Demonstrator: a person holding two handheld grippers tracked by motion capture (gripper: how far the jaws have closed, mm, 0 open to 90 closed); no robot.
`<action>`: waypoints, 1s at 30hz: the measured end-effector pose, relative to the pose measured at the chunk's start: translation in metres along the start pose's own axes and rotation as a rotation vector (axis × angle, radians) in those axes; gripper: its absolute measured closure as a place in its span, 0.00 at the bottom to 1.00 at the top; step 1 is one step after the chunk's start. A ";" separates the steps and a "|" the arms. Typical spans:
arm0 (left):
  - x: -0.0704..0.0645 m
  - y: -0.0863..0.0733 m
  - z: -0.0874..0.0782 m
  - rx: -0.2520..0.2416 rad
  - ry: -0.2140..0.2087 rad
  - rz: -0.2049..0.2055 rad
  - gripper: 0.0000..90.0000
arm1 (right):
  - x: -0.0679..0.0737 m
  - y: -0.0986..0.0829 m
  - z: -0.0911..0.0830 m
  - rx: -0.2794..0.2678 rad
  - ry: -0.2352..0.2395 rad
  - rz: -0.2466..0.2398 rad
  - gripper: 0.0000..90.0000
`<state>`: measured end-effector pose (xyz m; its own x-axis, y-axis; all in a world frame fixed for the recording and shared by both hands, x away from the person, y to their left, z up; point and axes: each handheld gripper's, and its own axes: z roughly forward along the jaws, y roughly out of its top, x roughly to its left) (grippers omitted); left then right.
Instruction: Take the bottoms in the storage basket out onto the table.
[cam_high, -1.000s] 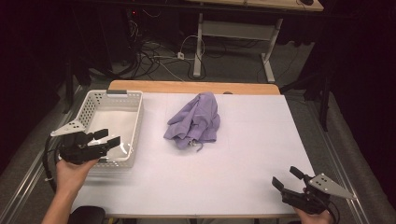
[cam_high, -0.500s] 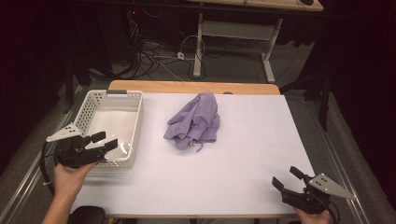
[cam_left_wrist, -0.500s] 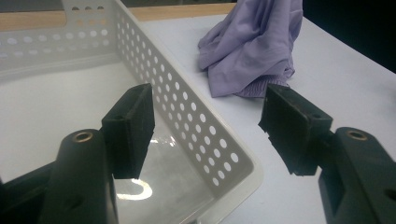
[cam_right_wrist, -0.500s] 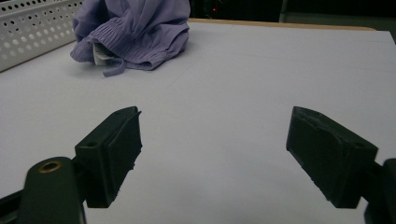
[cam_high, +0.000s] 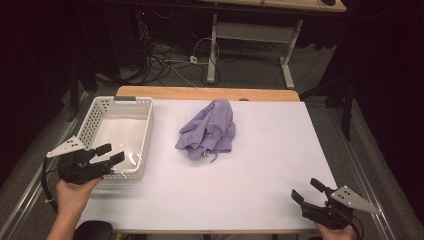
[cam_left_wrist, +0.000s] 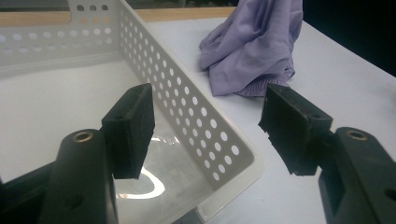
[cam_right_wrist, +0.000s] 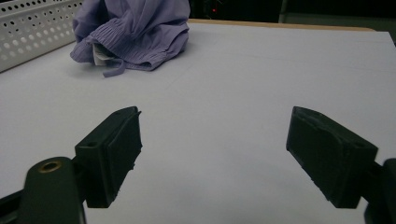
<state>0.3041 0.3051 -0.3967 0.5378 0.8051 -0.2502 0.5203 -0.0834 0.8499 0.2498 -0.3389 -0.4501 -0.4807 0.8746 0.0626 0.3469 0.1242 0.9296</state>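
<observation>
The white table top (cam_high: 260, 165) spreads flat and bare before me, and I see it too in my right gripper view (cam_right_wrist: 261, 70). A strip of light wood (cam_high: 200, 93) runs along its far edge. Beyond that, on the grey floor, a tangle of dark cables (cam_high: 165, 55) lies around a small white plug (cam_high: 192, 59). Just beside the cables stands a white-legged desk frame (cam_high: 250, 32). A metal rail (cam_high: 30, 185) runs along the table's left side.

— What is found in the way on the left?
— The perforated white plastic basket (cam_high: 120, 132); its near corner wall lies between the open left gripper (cam_high: 112, 154) jaws.
— And on the right?
— Bare white tabletop (cam_high: 270, 165) is seen between the right gripper (cam_high: 306, 190) and the crumpled lilac cloth garment (cam_high: 209, 129).
</observation>
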 end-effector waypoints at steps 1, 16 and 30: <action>0.000 -0.001 0.000 -0.001 -0.001 0.001 0.38 | 0.000 0.000 0.000 0.000 -0.001 0.001 0.21; -0.002 -0.011 -0.005 -0.023 0.005 -0.002 0.38 | 0.000 0.000 0.000 -0.001 -0.001 0.001 0.21; -0.002 -0.023 -0.005 -0.034 0.028 0.002 0.38 | 0.000 0.000 0.000 -0.001 -0.002 0.007 0.21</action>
<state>0.2875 0.3079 -0.4133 0.5197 0.8211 -0.2361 0.4962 -0.0652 0.8658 0.2501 -0.3388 -0.4501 -0.4769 0.8763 0.0688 0.3499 0.1174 0.9294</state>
